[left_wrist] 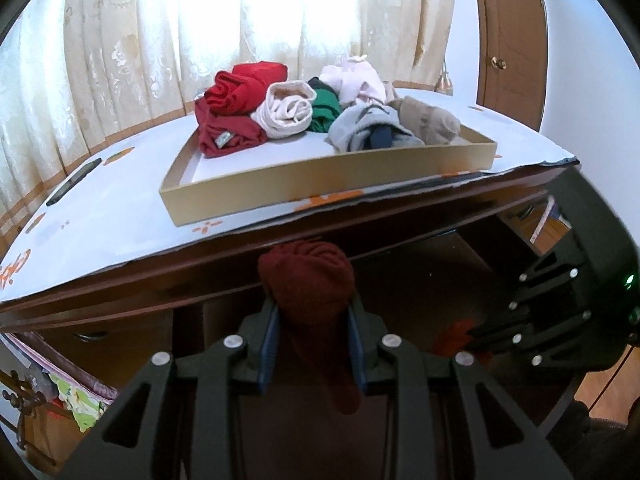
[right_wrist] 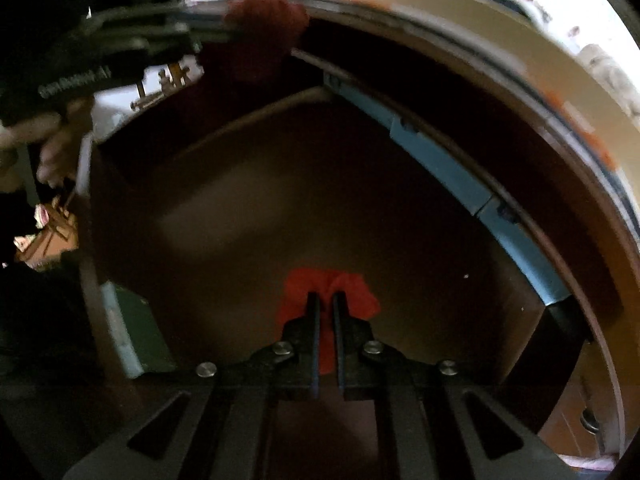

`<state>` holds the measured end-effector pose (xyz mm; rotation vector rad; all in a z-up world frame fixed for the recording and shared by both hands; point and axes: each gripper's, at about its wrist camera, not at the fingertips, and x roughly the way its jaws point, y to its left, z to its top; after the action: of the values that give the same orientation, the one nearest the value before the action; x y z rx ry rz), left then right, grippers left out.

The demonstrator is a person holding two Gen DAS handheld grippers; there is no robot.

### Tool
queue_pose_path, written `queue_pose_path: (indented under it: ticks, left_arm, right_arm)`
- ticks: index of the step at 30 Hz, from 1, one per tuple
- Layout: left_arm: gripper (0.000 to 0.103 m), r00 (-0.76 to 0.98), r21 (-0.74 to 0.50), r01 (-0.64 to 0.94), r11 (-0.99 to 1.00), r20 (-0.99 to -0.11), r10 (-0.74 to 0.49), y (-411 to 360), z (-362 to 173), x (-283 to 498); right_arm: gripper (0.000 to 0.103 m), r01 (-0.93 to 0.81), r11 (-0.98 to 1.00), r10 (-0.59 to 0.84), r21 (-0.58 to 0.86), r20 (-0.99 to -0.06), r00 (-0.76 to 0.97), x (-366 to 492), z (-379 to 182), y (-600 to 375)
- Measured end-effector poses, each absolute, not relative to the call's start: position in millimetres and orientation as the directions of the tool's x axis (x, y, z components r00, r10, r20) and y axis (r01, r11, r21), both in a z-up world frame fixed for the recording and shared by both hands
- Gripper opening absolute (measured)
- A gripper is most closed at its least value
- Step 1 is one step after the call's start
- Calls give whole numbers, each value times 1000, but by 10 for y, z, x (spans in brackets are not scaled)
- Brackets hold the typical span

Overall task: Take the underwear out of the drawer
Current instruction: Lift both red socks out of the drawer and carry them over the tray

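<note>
A dark red rolled garment (left_wrist: 308,280) is clamped between the left gripper (left_wrist: 314,320) jaws just below the desk edge, while a bright red piece (right_wrist: 330,292) is pinched by the right gripper (right_wrist: 327,304) down inside the drawer (right_wrist: 280,200). Both are best lifted clear of the desktop lip before being carried to the tray (left_wrist: 320,184) above.

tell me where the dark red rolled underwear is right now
Left wrist view, centre: dark red rolled underwear clamped in the left gripper, just below the desk edge.
</note>
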<state>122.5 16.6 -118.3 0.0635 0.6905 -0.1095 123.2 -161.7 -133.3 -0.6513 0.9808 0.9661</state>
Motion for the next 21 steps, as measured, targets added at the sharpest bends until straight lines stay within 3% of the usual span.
queue_pose_path:
  ticks: [12, 21]
  left_arm:
    - [29, 796, 48, 128, 991, -601, -74, 230, -917, 1251]
    - [29, 833, 104, 122, 987, -552, -45, 317, -535, 1424]
  right_arm:
    - [6, -885, 458, 483, -84, -812, 327, 983, -704, -1732]
    - [6, -888, 442, 586, -128, -709, 393, 1030, 73, -1607]
